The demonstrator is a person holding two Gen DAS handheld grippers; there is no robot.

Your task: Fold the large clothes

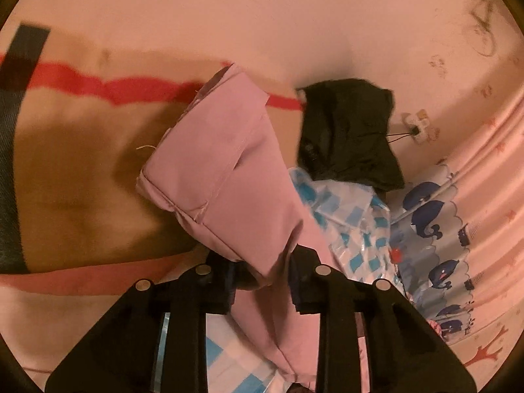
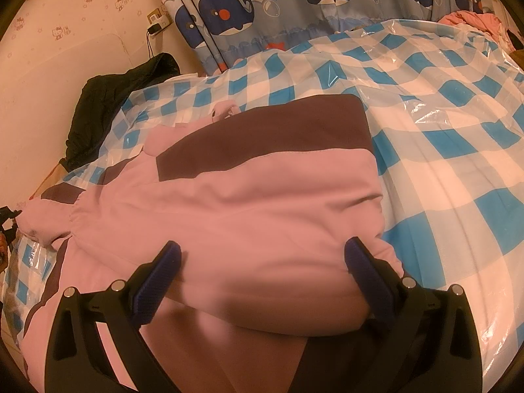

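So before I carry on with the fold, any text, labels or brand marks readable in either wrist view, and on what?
No text reads in either view.
Black garment: a small pale mark near its lower left edge, too blurred to read.
Wall: small printed cartoon motifs, pictures only, no legible words.
Whale curtain, checked plastic cover, pink garment: no lettering visible.

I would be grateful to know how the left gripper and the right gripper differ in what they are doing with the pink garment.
The left gripper has its jaws shut on a bunched part of the pink garment, lifted off the bed; the right gripper has its jaws wide open, straddling a flat fold without pinching it. The left views mostly wall, the right the blue checked cover. Both work the same garment.
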